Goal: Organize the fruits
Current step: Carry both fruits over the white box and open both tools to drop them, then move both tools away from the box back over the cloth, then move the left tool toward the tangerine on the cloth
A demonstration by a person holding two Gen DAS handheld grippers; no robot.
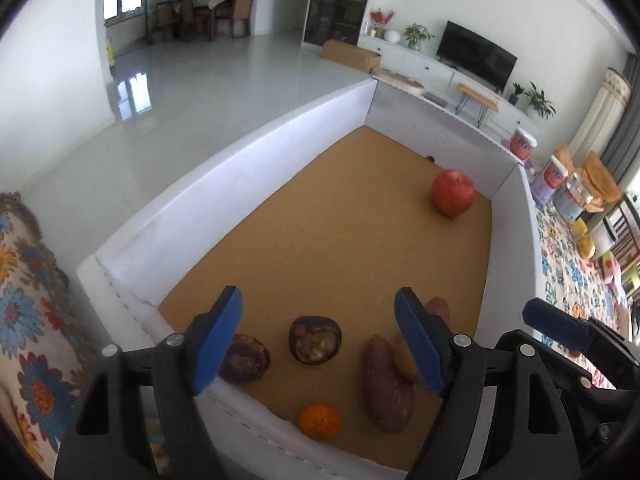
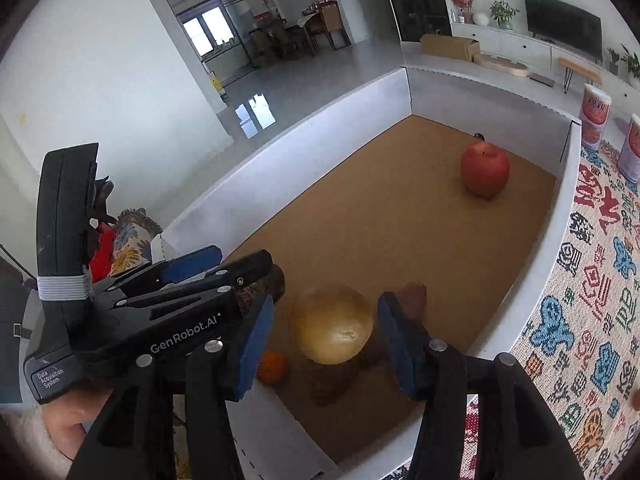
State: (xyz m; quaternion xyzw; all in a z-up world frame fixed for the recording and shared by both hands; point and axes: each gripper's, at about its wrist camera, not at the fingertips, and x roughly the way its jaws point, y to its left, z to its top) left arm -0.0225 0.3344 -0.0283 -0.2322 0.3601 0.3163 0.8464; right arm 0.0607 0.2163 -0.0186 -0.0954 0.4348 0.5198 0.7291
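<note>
A white-walled box (image 1: 224,168) with a brown floor holds the fruit. A red apple (image 1: 453,192) sits in its far right corner, also in the right wrist view (image 2: 485,174). Near the front lie two dark brown round fruits (image 1: 315,339) (image 1: 244,358), a small orange (image 1: 320,420), a sweet potato (image 1: 386,388) and a second one (image 1: 438,308). My left gripper (image 1: 318,344) is open above them. My right gripper (image 2: 326,330) is open, with a yellow-brown pear (image 2: 333,325) between its fingers, apart from both pads. The orange (image 2: 273,366) shows below.
The box stands on a patterned cloth (image 2: 592,300). Two pink cans (image 1: 536,160) and other containers stand beyond its right wall. The left gripper body (image 2: 132,312) is close to the right gripper's left side. A flowered cloth (image 1: 28,320) lies at left.
</note>
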